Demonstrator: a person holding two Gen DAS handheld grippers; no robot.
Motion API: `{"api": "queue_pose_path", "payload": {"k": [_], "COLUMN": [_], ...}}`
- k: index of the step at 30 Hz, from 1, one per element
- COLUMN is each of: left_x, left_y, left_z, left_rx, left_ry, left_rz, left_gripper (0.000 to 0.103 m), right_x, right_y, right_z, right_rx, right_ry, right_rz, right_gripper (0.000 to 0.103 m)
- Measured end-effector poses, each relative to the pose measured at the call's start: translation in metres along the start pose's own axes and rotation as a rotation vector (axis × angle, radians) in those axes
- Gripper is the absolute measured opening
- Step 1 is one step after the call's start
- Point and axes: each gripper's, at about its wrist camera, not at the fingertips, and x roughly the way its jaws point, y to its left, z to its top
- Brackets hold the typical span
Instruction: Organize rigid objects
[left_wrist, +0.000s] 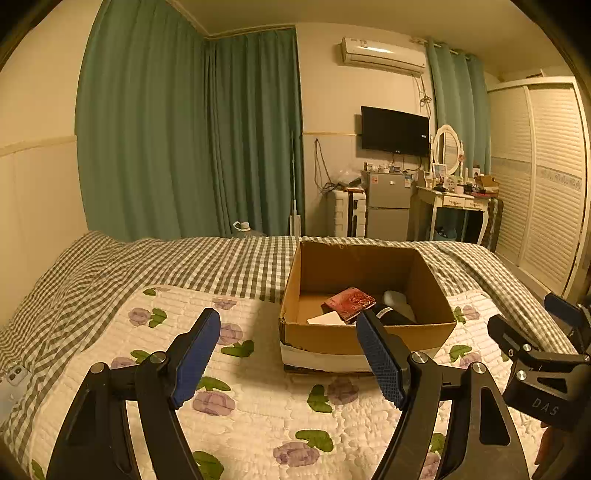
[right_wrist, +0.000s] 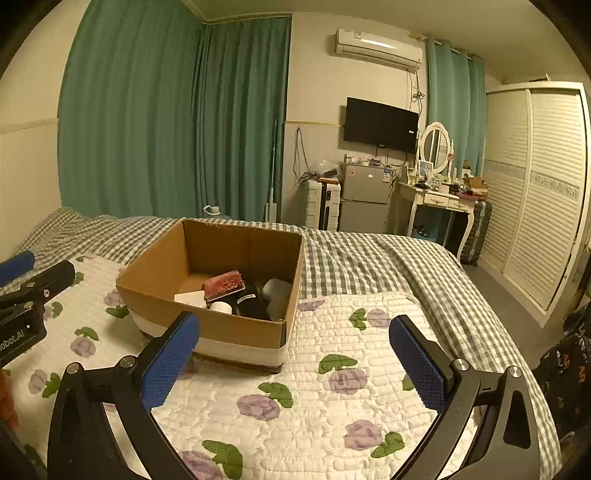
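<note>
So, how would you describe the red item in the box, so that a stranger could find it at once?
Start from the open cardboard box standing on the flowered quilt of the bed. Inside, near the middle, a flat red case with a pale ornamental pattern leans on the other contents. It is the only red thing there; its neighbours are white, black or grey.

Left gripper (left_wrist: 288, 325) held wide open and empty above a floral quilt (left_wrist: 258, 406), cardboard box (left_wrist: 365, 336) set just ahead, red book (left_wrist: 350, 303) laid inside, right gripper (left_wrist: 532, 314) seen beside it.
</note>
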Motion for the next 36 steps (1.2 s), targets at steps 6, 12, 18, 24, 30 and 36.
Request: {"api": "queue_pose_path", "payload": {"k": [6,12,18,24,30,36], "left_x": [-0.0018,-0.0045,-0.0033,-0.0025,-0.0027,-0.0028], "left_y": [0.0001,-0.0016,-0.0019,-0.0022,-0.0019,-0.0015], "left_z": [0.0003,0.0010,0.0015,0.0006,0.0006,0.0004], "left_rx": [0.002,0.019,0.017,0.021,0.022,0.021], "left_ry": [0.004,0.002,0.008,0.005,0.006,0.005], "left_rz": [-0.011,-0.014,-0.019,-0.017,-0.018,-0.018], "left_gripper": [0.079,0.079,0.079,0.079,0.079,0.079], "right_x": [-0.0037,-0.0068,-0.0065,-0.0050,-0.0050,-0.0056], "right_y": [0.0007,0.0012,0.0005,0.0026,0.0037,0.0033], "right_z": [0.0034,0.0066,0.0074,0.0062,0.0066,0.0063], "right_rx": [0.019,0.024,0.034,0.023,0.019,0.018], "right_ry": [-0.005,-0.019,-0.020,-0.014,-0.014,-0.014], "right_rz": [0.013,0.016,0.013,0.003,-0.002,-0.003], "right_gripper": [0.103,0.103,0.103,0.103,0.103,0.103]}}
